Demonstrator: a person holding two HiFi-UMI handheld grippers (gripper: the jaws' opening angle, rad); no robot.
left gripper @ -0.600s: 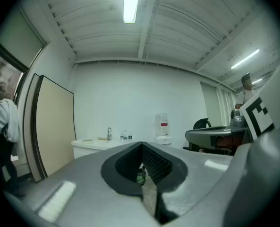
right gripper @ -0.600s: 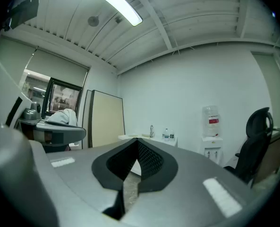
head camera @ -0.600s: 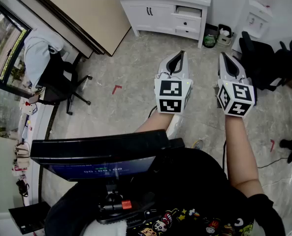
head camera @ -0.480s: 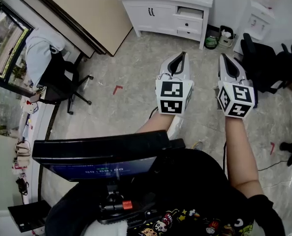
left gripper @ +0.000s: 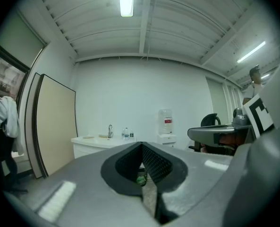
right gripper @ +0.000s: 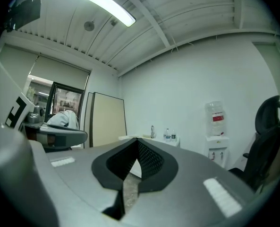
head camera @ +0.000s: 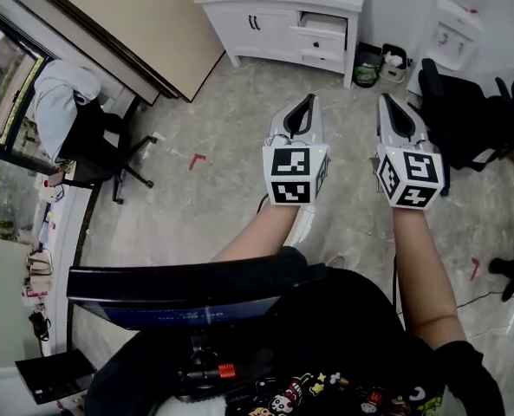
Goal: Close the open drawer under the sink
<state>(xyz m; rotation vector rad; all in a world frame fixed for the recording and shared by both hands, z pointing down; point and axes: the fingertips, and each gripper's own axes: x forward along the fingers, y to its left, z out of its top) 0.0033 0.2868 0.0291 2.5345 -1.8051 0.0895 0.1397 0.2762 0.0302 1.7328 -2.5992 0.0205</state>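
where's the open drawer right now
Head view, top centre: it is the upper drawer at the right end of the white cabinet, left of the bin.

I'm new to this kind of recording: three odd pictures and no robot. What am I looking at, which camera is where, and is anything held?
There is no machine here. A person stands holding a hand-held gripper in each hand. The head view comes from a camera on the person's head, looking steeply down. The left gripper and right gripper show there, each with a black-and-white marker cube. The other two pictures come from a camera riding on each gripper and looking along its jaws. In both, the jaws are together with nothing between them. Ahead across the floor stands the white sink cabinet with one drawer pulled out. Neither gripper touches it.
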